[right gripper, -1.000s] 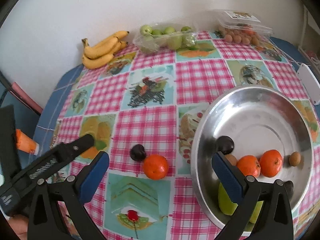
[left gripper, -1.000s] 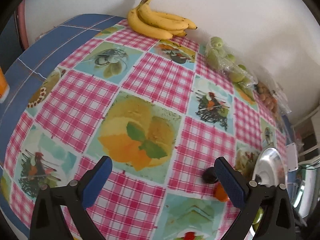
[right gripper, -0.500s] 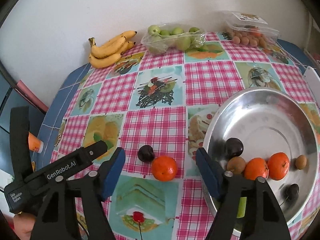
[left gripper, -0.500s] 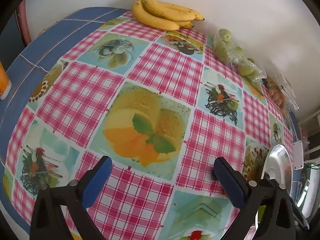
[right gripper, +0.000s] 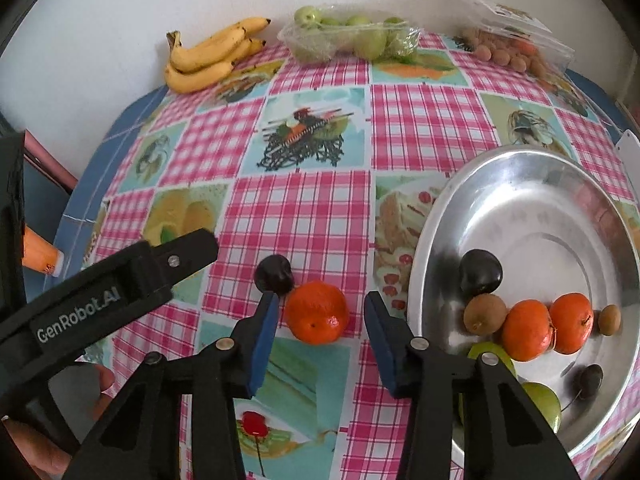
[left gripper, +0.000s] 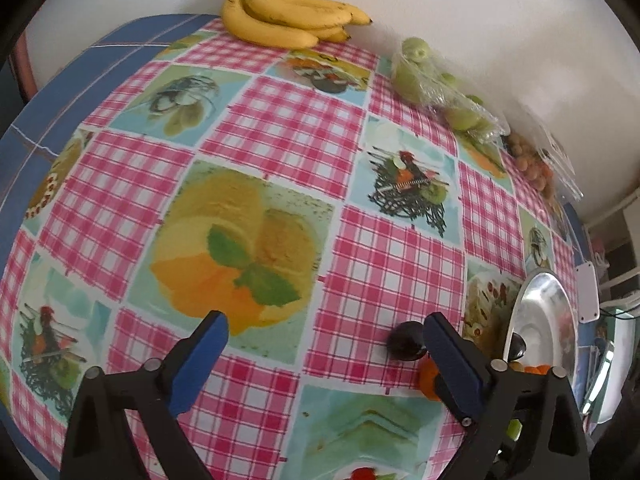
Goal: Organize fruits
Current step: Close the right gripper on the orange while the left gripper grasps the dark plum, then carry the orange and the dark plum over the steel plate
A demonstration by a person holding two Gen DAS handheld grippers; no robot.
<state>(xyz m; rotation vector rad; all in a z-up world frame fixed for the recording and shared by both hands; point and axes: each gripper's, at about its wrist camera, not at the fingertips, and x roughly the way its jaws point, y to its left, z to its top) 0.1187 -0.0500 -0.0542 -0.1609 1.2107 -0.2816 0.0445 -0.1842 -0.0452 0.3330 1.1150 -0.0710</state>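
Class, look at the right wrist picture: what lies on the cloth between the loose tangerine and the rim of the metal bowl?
Only the right gripper's own blue jaw; the cloth there is otherwise bare between tangerine and bowl.

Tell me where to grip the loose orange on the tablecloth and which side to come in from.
Grip the orange across its widest middle, coming down from above and the near side, as the right gripper already frames it. It is round, so the pads hold best at the widest part. Its jaws have just been closing, pads not yet touching. Keep the left pad off the dark plum beside it.
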